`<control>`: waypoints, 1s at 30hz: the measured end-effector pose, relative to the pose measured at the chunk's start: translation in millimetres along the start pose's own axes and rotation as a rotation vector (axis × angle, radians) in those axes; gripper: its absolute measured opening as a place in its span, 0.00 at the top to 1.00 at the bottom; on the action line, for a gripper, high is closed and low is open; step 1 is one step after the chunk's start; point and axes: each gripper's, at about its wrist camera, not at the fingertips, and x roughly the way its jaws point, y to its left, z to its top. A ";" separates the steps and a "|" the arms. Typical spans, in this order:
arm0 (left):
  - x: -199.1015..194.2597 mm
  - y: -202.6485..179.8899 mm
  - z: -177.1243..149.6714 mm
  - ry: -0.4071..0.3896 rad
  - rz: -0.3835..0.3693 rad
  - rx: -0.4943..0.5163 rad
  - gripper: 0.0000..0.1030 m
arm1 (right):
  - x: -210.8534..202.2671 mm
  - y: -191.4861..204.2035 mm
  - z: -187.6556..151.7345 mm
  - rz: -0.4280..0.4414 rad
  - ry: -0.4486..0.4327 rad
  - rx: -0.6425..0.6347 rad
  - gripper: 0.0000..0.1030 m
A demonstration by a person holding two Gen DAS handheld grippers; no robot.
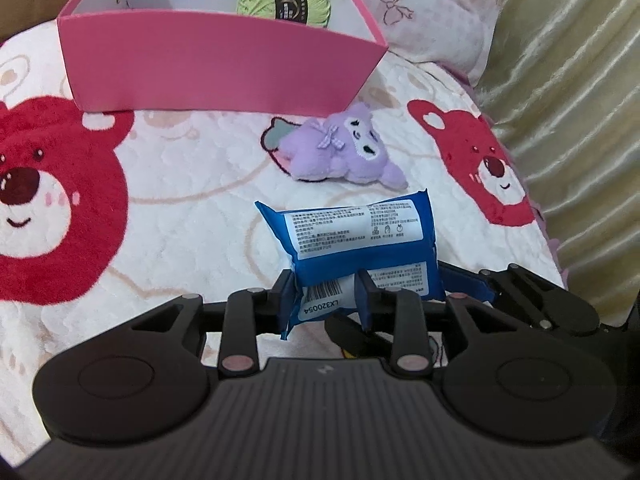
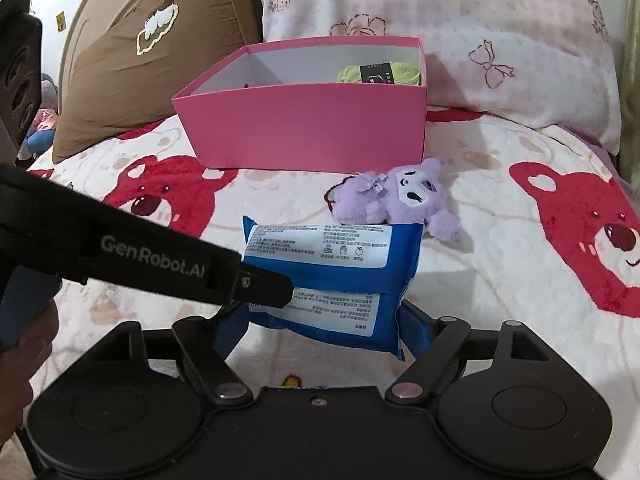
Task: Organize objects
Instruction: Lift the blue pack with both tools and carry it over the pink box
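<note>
Two grippers meet at one blue soft plastic pack of wipes (image 1: pixel 352 248), and it hangs in the air above the bed, in front of the pink cardboard box (image 1: pixel 216 64).

Your left gripper (image 1: pixel 324 300) has its jaws nearly shut, and they pinch the lower corner of the pack near the barcode label. Your right gripper (image 2: pixel 320 320) has its jaws wide open. The pack sits between them, but the blue pads do not seem to press on it, so only the left side holds it.

The pack looks light and squishy. Its wrapper is smooth, so I think it could slide out of a small pinch. It also bends, so the free end may droop or swing. It should not break if it falls on the fluffy white blanket with red bears (image 1: pixel 168 184). A grip across the thick middle would likely hold better than a grip on the thin sealed edge.

Inside the pink box you can see a ball of green yarn with a black label (image 1: pixel 284 4). A small purple plush toy (image 1: pixel 344 148) lies on the blanket, just in front of the box, and it has not been put away.
</note>
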 end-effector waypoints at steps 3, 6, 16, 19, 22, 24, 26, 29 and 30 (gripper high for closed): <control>-7.7 -4.1 1.7 -0.005 0.016 0.021 0.72 | -4.5 4.9 3.5 -0.002 -0.007 0.000 0.15; -11.5 -7.1 2.3 0.019 0.051 -0.007 0.70 | -10.4 10.9 7.8 -0.005 -0.021 -0.010 0.14; -39.8 -7.8 7.5 -0.018 0.055 -0.004 0.69 | -17.6 25.2 15.9 -0.006 -0.025 -0.046 0.10; -47.5 -5.0 12.5 -0.031 0.054 -0.018 0.69 | -20.7 24.4 23.2 0.015 -0.028 -0.035 0.10; -55.4 -7.1 18.6 -0.067 0.095 -0.010 0.69 | -22.2 27.0 33.5 0.037 -0.035 -0.047 0.10; -61.3 -3.6 23.5 -0.078 0.089 -0.025 0.69 | -23.1 29.6 43.1 0.042 -0.044 -0.050 0.10; -68.4 0.7 26.8 -0.085 0.080 -0.042 0.69 | -25.1 33.5 52.1 0.036 -0.061 -0.063 0.10; -79.6 6.8 30.7 -0.098 0.078 -0.061 0.69 | -27.1 37.4 61.0 0.053 -0.073 -0.060 0.10; -82.5 8.1 31.1 -0.103 0.077 -0.066 0.69 | -27.2 39.2 62.8 0.058 -0.072 -0.058 0.10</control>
